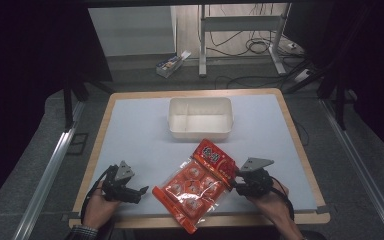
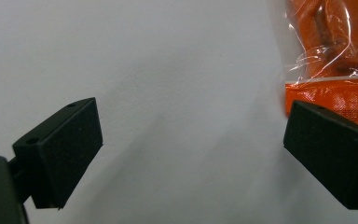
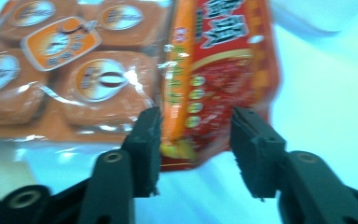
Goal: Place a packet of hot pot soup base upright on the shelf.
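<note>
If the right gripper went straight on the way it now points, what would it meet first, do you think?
Most likely the red snack bag: its printed edge already lies between the right gripper's open jaws, apparently unpinched, though depth is hard to judge.

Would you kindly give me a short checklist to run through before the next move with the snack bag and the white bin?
1. Right gripper jaws apart around the red end of the snack bag, no pad pressing: ok.
2. Left gripper open over bare table, holding nothing: ok.
3. Snack bag lying wholly on the table: not ok, its near corner overhangs the front edge.
4. White bin free of contents: ok.
5. Path from bag to bin clear: ok.
6. Bag sealed: cannot tell.
</note>
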Demonstrator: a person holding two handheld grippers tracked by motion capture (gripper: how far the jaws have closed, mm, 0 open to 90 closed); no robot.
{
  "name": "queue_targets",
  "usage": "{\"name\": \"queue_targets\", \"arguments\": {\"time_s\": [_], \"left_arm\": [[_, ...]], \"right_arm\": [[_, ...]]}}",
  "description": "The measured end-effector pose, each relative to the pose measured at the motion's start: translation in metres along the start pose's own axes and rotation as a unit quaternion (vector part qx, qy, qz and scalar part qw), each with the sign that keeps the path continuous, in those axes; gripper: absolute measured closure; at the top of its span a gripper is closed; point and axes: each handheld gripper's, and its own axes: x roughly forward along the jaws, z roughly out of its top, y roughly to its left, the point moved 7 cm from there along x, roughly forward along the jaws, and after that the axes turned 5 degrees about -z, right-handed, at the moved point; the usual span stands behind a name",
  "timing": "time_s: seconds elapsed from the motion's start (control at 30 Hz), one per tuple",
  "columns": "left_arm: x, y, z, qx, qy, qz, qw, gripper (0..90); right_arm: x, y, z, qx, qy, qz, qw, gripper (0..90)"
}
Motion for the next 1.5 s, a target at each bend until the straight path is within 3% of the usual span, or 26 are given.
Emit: {"name": "queue_targets", "arguments": {"time_s": [0.07,0.23,0.3,0.4,0.6,0.97,1.23,1.4,1.5], "left_arm": [[0.0,0.0,0.0,0.001,0.0,0.0,1.0,4.3],[0.001,-0.001,0.0,0.002,0.002,0.0,1.0,4.3],[0.001,-0.001,0.0,0.002,0.002,0.0,1.0,4.3],[0.002,-0.001,0.0,0.003,0.003,0.001,1.0,4.3],[0.003,-0.001,0.0,0.007,0.007,0.001,0.9999,4.3],[0.003,-0.002,0.0,0.009,0.011,0.002,0.9999,4.4],[0.004,-0.002,0.0,0.012,0.012,0.002,0.9999,4.4],[0.004,-0.003,0.0,0.014,0.012,0.002,0.9998,4.4],[0.004,-0.003,0.0,0.014,0.013,0.002,0.9998,4.5]], "right_arm": [[0.001,-0.006,-0.001,0.008,-0.004,-0.01,0.9999,46.0],[0.009,-0.017,-0.002,0.038,-0.014,-0.008,0.9991,34.5],[0.013,-0.02,-0.003,0.037,-0.009,-0.008,0.9992,33.8],[0.02,-0.022,-0.004,0.057,-0.005,0.007,0.9983,31.6],[0.031,-0.024,-0.001,0.049,-0.001,0.006,0.9988,29.5],[0.053,-0.011,0.015,0.029,0.004,0.04,0.9987,36.9],[0.067,-0.008,0.025,0.04,0.009,0.076,0.9963,45.4],[0.076,-0.007,0.033,0.032,0.012,0.085,0.9958,50.7],[0.081,-0.009,0.037,0.04,0.011,0.092,0.9949,52.8]]}}
